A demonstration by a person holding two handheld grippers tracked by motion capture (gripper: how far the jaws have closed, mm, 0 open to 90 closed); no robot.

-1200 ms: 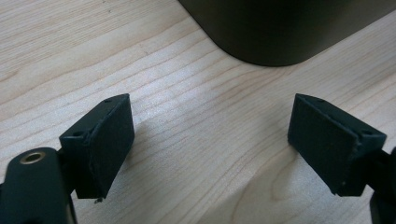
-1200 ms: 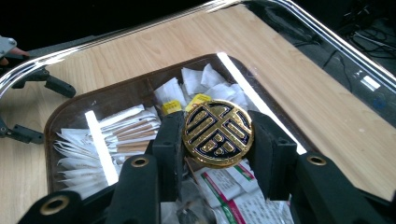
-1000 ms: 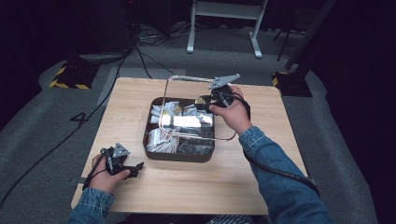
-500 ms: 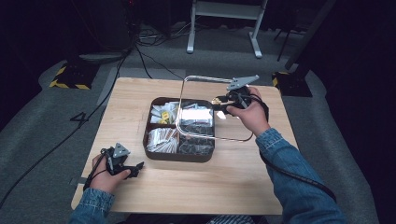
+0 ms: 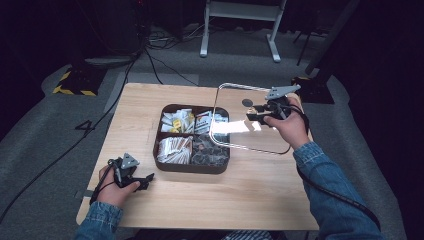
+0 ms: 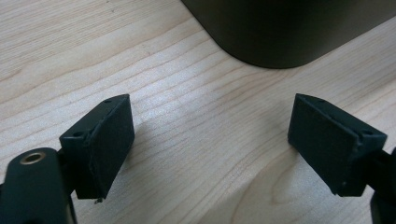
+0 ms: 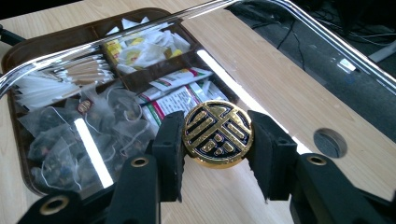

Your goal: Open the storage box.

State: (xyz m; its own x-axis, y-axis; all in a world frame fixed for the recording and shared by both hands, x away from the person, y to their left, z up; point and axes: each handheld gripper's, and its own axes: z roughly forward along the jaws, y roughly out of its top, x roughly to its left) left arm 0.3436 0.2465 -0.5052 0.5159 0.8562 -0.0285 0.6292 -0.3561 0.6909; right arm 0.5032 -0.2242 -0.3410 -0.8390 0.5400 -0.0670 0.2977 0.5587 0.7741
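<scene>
A dark brown tray with several compartments of tea bags and packets sits mid-table. A clear lid with a metal rim hangs tilted over the tray's right side and the bare table beyond it. My right gripper is shut on the lid's round gold knob, and the pads press on both its sides. Through the lid, the right gripper view looks onto the tray. Near the front left edge my left gripper rests open, with only bare wood between its fingers and the tray's corner ahead.
The wooden table has a small round hole near its far right, under the lid. Cables and a white stand lie on the dark floor beyond the far edge.
My right gripper has carried the lid to the right, from over the tray's middle to half off its right side. The left hand has stayed put.
</scene>
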